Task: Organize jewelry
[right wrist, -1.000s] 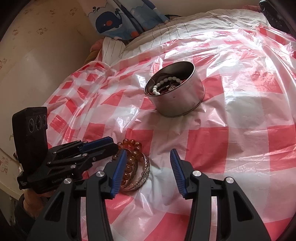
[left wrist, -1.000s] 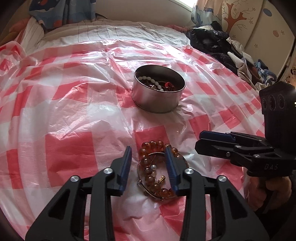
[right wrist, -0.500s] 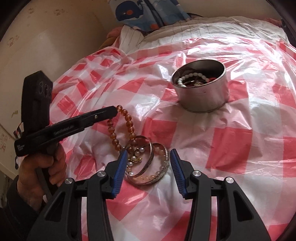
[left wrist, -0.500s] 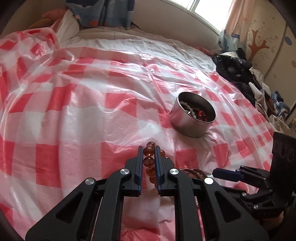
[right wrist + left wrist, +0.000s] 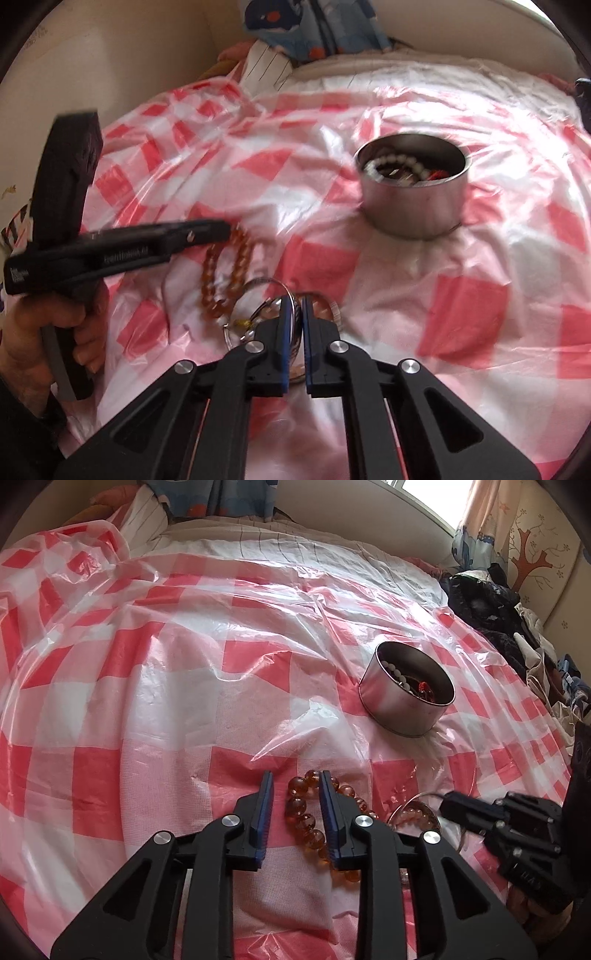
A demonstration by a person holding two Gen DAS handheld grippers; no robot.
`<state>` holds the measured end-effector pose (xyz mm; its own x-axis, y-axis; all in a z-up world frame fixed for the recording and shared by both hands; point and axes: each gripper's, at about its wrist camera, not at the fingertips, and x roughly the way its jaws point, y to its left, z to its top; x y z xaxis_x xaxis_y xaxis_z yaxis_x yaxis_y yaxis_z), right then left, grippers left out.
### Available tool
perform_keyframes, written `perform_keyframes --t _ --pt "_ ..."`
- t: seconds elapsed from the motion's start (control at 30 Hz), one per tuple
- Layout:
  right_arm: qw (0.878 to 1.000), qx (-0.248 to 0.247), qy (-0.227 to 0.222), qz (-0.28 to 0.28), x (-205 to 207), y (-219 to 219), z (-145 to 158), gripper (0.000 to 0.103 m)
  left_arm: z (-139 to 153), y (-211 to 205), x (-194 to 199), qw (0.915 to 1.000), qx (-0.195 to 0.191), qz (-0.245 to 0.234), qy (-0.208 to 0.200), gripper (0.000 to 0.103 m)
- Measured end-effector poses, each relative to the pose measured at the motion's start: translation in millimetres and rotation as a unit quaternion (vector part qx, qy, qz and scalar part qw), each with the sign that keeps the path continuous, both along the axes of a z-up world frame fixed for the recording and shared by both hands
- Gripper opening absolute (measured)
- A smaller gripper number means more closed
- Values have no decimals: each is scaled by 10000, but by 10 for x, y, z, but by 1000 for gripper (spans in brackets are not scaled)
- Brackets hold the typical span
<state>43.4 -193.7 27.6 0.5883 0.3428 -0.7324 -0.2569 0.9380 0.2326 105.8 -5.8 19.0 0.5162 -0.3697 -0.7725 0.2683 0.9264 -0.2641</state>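
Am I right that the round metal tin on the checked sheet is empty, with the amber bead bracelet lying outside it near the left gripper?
Not quite: the round metal tin is not empty. The right wrist view shows a white bead strand and other pieces in it. The amber bead bracelet does lie outside it on the checked sheet, at the left gripper.

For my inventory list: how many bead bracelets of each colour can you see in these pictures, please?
Amber round-bead bracelet: 1
White bead bracelet, in the round silver metal tin: 1
Pale pink bead bracelet: 1
Total: 3
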Motion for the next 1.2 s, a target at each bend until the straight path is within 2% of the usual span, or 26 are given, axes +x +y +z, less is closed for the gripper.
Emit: perform_keyframes --t 0.13,0.17,0.27,0.3,0.33,0.37,0.4,0.43,0.5,0.57,0.6,0.7,0.77,0.83,0.93,0.97,1.0,1.03,1.1,1.2 --pt "9977 -56 133 -658 68 -364 0 6 -19 -73 -13 9998 173 -136 6 35" --pt "9966 -65 333 -746 106 -431 -61 6 -26 -108 -25 9995 267 -192 -7 37" --pt "9945 -64 525 -909 137 -508 -124 7 -29 -227 -77 9971 631 -407 -112 40" --pt "9944 -80 523 -911 135 -504 -125 14 -28 -250 -90 9964 692 -466 -136 40" --pt "9945 -74 489 -922 124 -508 -119 29 -31 -284 -106 9956 754 -537 -161 40" --pt "9948 -95 445 -907 120 -498 -110 34 -31 -301 -116 9949 805 -579 -187 40" --pt "9950 -173 438 -878 121 -478 -114 35 -32 -327 -130 9938 880 -643 -206 39" --pt "9950 -242 444 -864 123 -462 -132 35 -34 -355 -146 9925 973 -704 -241 37" --pt "9943 -441 533 -817 139 -419 -201 34 -41 -424 -176 9885 1210 -863 -290 10" --pt "9945 -597 500 -705 130 -351 -207 22 -1 -465 -216 9880 1092 -1040 -332 10" --pt "9949 -599 467 -670 121 -336 -192 7 32 -488 -248 9877 1009 -1128 -393 10" --pt "9944 -655 201 -807 78 -376 -99 4 163 -447 -269 9906 396 -1188 -545 10" --pt "9930 -599 106 -1016 70 -475 -51 4 244 -378 -258 9923 129 -1046 -654 10" --pt "9917 -566 191 -1134 86 -541 -77 4 217 -289 -194 9956 175 -726 -567 11" --pt "9913 -430 325 -1203 101 -596 -110 6 81 -179 -84 9986 254 -410 -220 11" --pt "9916 -377 302 -1200 93 -602 -99 11 65 -170 -68 9987 225 -417 -164 11" --pt "9925 -288 253 -1164 81 -597 -80 28 56 -177 -66 9986 237 -450 -168 14" --pt "9935 -193 200 -1105 69 -590 -57 36 56 -195 -77 9982 279 -485 -208 18" --pt "9950 -195 150 -973 56 -534 -34 36 56 -266 -112 9967 486 -573 -310 37" --pt "9953 -392 409 -786 108 -432 -159 35 -21 -340 -120 9944 760 -689 -245 39"
